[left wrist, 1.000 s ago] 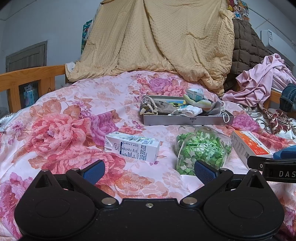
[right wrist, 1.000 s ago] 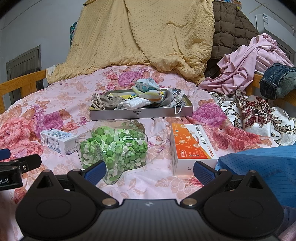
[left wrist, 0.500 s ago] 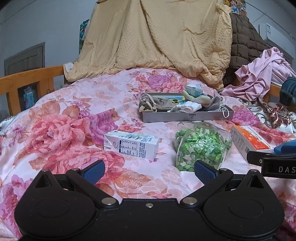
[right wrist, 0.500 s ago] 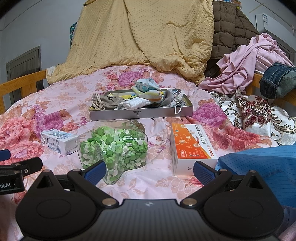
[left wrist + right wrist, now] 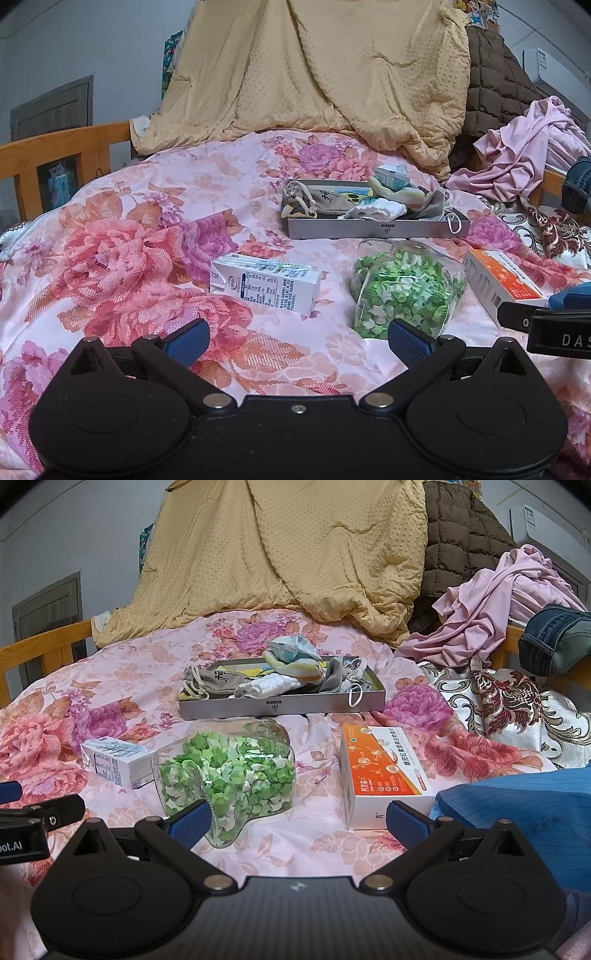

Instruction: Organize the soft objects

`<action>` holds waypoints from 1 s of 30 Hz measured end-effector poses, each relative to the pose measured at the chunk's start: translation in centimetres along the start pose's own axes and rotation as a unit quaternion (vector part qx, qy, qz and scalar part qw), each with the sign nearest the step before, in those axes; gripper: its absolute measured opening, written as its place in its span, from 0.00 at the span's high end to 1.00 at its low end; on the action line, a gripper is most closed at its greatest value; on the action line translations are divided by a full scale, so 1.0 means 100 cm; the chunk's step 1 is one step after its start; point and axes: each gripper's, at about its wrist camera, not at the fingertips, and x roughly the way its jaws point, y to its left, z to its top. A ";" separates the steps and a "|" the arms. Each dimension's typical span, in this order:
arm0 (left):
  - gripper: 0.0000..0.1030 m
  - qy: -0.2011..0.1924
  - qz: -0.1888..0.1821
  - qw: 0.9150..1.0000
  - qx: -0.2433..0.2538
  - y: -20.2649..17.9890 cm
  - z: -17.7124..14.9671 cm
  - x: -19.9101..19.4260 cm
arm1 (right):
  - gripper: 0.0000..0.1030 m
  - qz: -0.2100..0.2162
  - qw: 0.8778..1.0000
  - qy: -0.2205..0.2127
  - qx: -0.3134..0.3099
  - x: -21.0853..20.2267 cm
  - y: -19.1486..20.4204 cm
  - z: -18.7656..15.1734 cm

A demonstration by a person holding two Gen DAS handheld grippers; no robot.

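Barely anything has shifted on the bed since a second ago; only the left view has dipped slightly.

Both tools hover low over the floral quilt (image 5: 155, 206), the left gripper (image 5: 297, 338) and the right gripper (image 5: 297, 818) each spread wide and holding nothing. At 12 o'clock in the right view sits the grey tray (image 5: 284, 703), long axis running 9 to 3, heaped with soft items (image 5: 291, 672) (a drawstring pouch, rolled cloths, a mask loop over its front wall). Nearer, a clear jar of green paper stars (image 5: 229, 775) lies between a milk carton (image 5: 118, 762) at 9 o'clock and an orange box (image 5: 380, 775), which points toward 12.
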 end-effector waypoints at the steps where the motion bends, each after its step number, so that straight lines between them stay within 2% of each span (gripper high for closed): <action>1: 0.01 0.002 -0.001 1.000 0.002 0.000 0.000 0.001 | 0.00 0.000 1.000 0.000 0.000 0.000 0.000 0.000; 18: 0.01 0.013 -0.015 1.000 -0.001 -0.002 -0.001 0.001 | 0.00 0.000 1.000 0.000 0.000 0.000 0.000 0.000; 30: 0.01 0.009 -0.020 1.000 0.019 -0.007 -0.003 -0.002 | 0.00 0.000 1.000 0.001 0.000 0.000 0.000 0.000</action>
